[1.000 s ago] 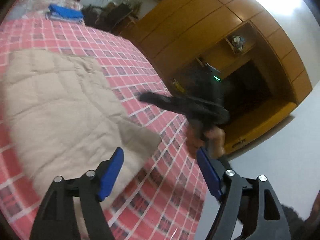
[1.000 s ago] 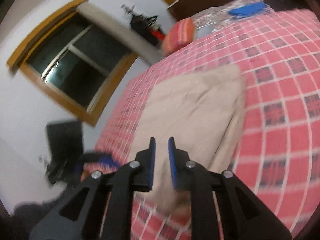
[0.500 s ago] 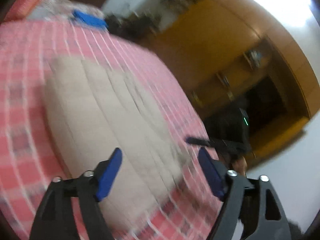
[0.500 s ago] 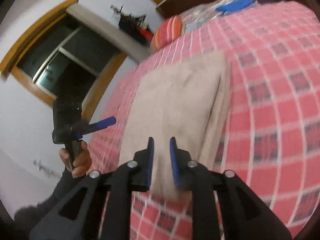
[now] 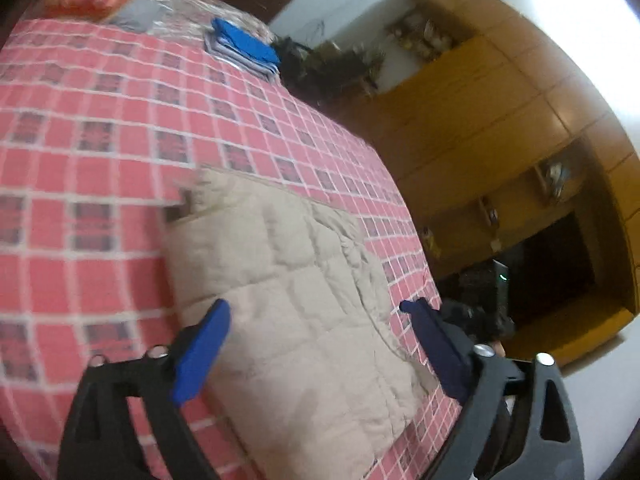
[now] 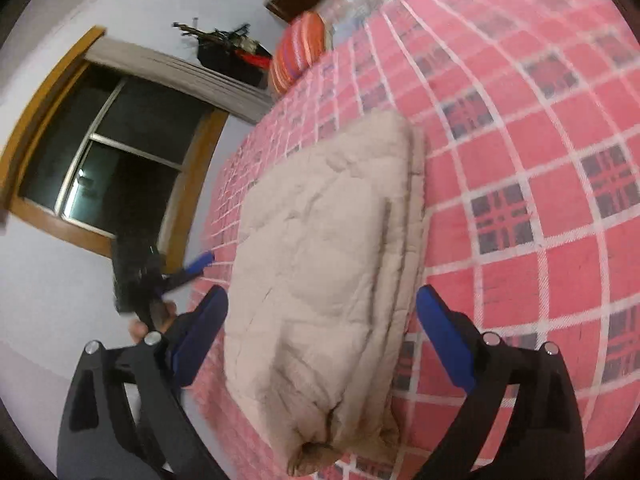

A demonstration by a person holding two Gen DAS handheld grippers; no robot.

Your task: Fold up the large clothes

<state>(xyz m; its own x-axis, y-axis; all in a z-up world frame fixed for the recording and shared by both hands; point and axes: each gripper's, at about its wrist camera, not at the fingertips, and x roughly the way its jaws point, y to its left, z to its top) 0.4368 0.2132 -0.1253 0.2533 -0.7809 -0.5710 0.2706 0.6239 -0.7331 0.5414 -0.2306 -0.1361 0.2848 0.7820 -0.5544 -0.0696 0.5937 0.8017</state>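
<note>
Your left tongs and right tongs spread, empty; beige quilted garment lies folded on bed; only tidying left.

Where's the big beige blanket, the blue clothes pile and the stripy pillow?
beige blanket (image 6: 320,240), right wrist view, middle of its quilted top.
blue clothes pile (image 5: 244,44), left wrist view, top blue layer.
stripy pillow (image 6: 300,50), right wrist view, its rounded end.
</note>
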